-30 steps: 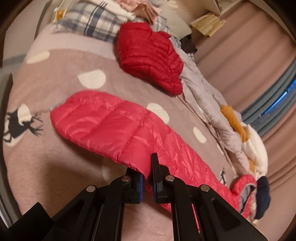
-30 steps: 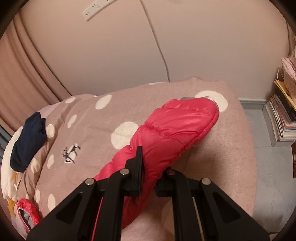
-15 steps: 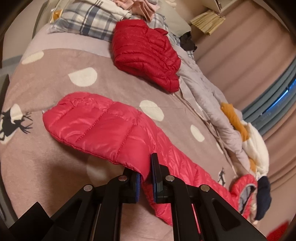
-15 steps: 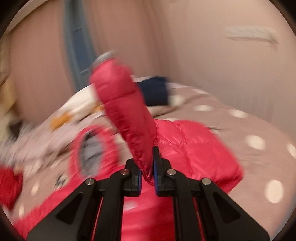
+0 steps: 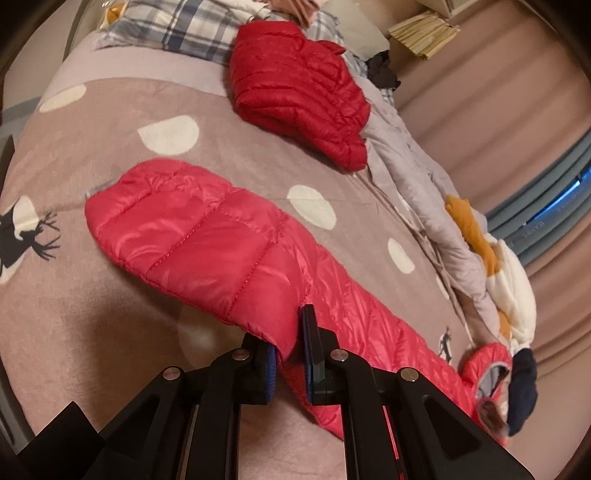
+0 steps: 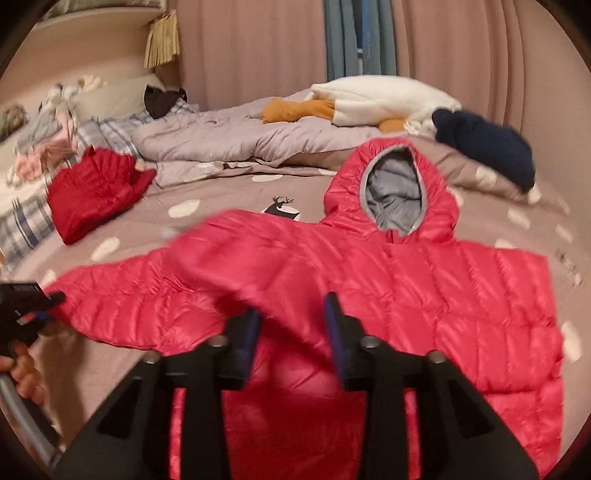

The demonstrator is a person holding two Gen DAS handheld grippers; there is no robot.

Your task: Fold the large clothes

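A pink-red hooded puffer jacket (image 6: pixel 461 306) lies front up on the spotted brown blanket (image 6: pixel 229 192), its grey-lined hood (image 6: pixel 395 195) pointing to the far side. One sleeve is laid across the body, and its fabric passes loosely between the jaws of my right gripper (image 6: pixel 293 325), which are opening; the pads do not press on it. My left gripper (image 5: pixel 288 332) is shut on the edge of the jacket (image 5: pixel 207 240). In the right wrist view the left gripper (image 6: pixel 55 297) grips the jacket's left end.
A folded darker red puffer jacket (image 5: pixel 295 92) lies near the plaid pillows (image 5: pixel 177 29). A grey quilt (image 6: pixel 229 140), a white and orange bundle (image 6: pixel 369 99) and a navy garment (image 6: pixel 487 147) line the far side by the curtains. A hand (image 6: pixel 26 373) shows at lower left.
The right gripper swung the sleeve over from the blanket's wall side onto the jacket's body, and its jaws have parted. The left gripper keeps its grip and has hardly moved.
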